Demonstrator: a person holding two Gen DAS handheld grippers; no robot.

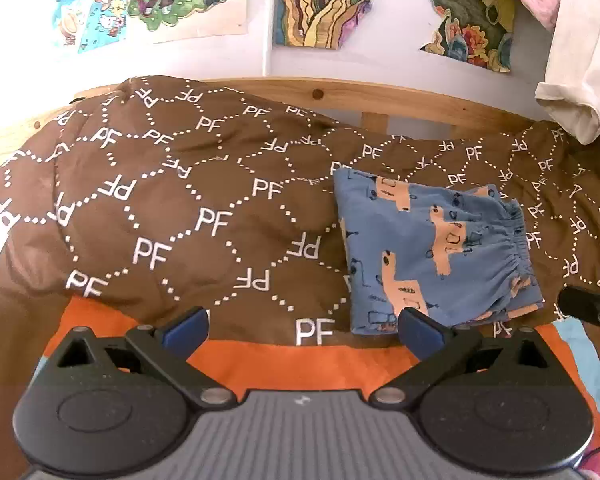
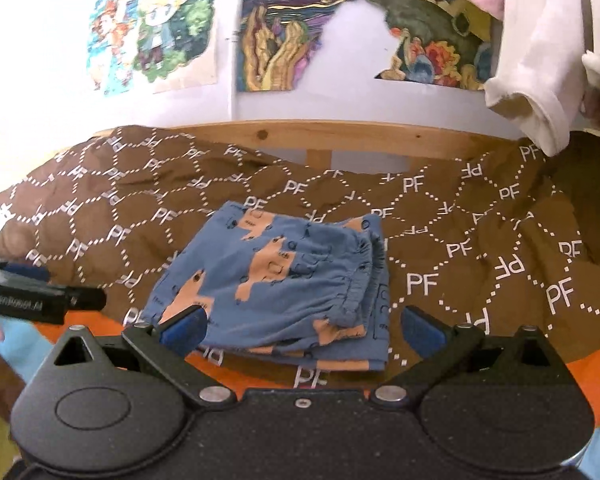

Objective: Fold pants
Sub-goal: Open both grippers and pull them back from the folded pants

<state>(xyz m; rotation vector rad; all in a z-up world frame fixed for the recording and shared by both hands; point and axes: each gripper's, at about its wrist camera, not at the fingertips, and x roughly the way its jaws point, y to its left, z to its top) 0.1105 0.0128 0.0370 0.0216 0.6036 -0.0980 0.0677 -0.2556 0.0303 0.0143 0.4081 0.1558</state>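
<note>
One pair of blue cotton pants with orange animal print (image 2: pixel 284 284), folded compact at centre frame on brown monogrammed quilt (image 2: pixel 480 240); soft, light, likely best pinched at elastic waistband; left gripper (image 1: pixel 302 326) and right gripper (image 2: pixel 302 324) both released, holding nothing

Bright daylight washes out the white wall (image 1: pixel 400 40) upper left; fisheye bends edges, corners black, right view slightly blurred.

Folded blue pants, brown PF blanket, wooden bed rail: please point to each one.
folded blue pants (image 2: pixel 284 280): right wrist view, top layer.
brown PF blanket (image 1: pixel 172 208): left wrist view, printed surface.
wooden bed rail (image 2: pixel 340 136): right wrist view, upper board.
</note>
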